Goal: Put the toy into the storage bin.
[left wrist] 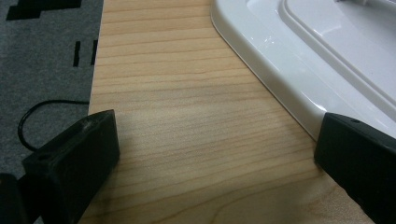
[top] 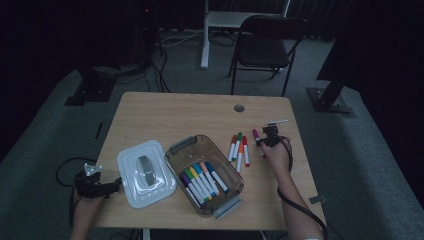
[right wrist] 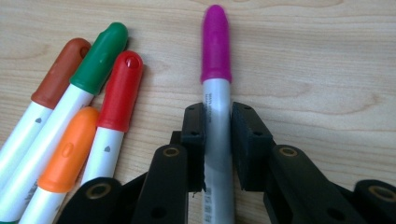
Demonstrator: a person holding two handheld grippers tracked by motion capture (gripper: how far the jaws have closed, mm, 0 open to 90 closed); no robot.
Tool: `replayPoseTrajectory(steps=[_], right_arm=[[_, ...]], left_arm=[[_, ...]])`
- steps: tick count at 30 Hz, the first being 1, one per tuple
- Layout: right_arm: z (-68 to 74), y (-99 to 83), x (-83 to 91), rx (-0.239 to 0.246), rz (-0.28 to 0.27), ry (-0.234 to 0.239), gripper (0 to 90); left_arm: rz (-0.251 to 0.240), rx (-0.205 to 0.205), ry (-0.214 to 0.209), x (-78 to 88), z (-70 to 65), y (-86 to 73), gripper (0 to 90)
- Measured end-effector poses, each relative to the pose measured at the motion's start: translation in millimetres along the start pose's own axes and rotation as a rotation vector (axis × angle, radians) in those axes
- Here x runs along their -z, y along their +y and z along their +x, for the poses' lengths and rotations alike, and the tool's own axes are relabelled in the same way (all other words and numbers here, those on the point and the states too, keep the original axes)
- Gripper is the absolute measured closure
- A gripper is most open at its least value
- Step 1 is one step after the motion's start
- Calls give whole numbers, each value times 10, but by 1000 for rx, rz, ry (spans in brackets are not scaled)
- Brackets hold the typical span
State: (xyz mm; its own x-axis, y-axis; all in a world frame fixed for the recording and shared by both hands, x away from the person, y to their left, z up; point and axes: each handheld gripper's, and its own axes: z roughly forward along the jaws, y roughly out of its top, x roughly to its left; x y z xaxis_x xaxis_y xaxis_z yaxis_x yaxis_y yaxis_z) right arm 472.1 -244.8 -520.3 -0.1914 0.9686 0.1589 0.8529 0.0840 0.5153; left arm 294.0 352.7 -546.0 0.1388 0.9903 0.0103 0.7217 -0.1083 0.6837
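Observation:
A magenta-capped marker (right wrist: 216, 93) lies on the wooden table (top: 200, 115), and my right gripper (right wrist: 217, 140) is shut on its white barrel, pads pressing both sides. In the high view that marker (top: 256, 136) sits at the right, with the right gripper (top: 270, 139) over it. Beside it lie brown, green, red and orange markers (right wrist: 100, 93). A clear bin (top: 205, 172) in the middle holds several coloured markers. Its white lid (top: 145, 172) lies to the left. My left gripper (left wrist: 217, 154) stands open low over bare table, next to the lid's edge (left wrist: 299, 84).
A black folding chair (top: 265, 45) and a white desk leg (top: 205, 35) stand beyond the table's far edge. Dark stands (top: 335, 95) and cables lie on the grey carpet. A round grommet hole (top: 239, 108) marks the table's far side.

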Motion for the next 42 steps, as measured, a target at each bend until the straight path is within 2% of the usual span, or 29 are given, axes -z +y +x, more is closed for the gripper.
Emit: replayPoseTrajectory(steps=[2, 6, 8, 11, 12, 15, 19, 20, 23, 28, 29, 30, 32, 35, 36, 38, 42], right_arm=[[-18, 8, 18, -21, 20, 9, 766], [-44, 9, 80, -48, 6, 32, 767], [-83, 18, 206, -74, -30, 65, 767], [-90, 27, 340, -82, -49, 103, 767], [-90, 27, 340, -82, -49, 103, 767], [-57, 25, 540, -76, -85, 132, 767], [-14, 23, 669, -65, -106, 158, 768], [48, 23, 778, -48, -125, 175, 767], [162, 23, 922, -20, -150, 205, 767], [410, 25, 1162, 31, -191, 285, 767], [464, 29, 1210, 41, -192, 308, 767], [464, 29, 1210, 41, -192, 308, 767], [617, 34, 1321, 76, -199, 348, 767], [763, 30, 1407, 109, -198, 385, 767], [763, 30, 1407, 109, -198, 385, 767], [931, 15, 1477, 155, -197, 413, 767], [1130, 15, 1549, 207, -192, 452, 767]], left_arm=[[0, 0, 0, 0, 0, 0, 7], [0, 0, 0, 0, 0, 0, 6], [0, 0, 0, 0, 0, 0, 6], [0, 0, 0, 0, 0, 0, 6], [0, 0, 0, 0, 0, 0, 7], [0, 0, 0, 0, 0, 0, 6], [0, 0, 0, 0, 0, 0, 6], [0, 0, 0, 0, 0, 0, 7], [0, 0, 0, 0, 0, 0, 7], [0, 0, 0, 0, 0, 0, 6], [0, 0, 0, 0, 0, 0, 6], [0, 0, 0, 0, 0, 0, 6], [0, 0, 0, 0, 0, 0, 6], [-1, -1, 1, 0, 0, 0, 6], [-1, -1, 1, 0, 0, 0, 6], [-1, 1, 0, 0, -1, 0, 6], [-1, 0, 0, 0, 0, 0, 7]])
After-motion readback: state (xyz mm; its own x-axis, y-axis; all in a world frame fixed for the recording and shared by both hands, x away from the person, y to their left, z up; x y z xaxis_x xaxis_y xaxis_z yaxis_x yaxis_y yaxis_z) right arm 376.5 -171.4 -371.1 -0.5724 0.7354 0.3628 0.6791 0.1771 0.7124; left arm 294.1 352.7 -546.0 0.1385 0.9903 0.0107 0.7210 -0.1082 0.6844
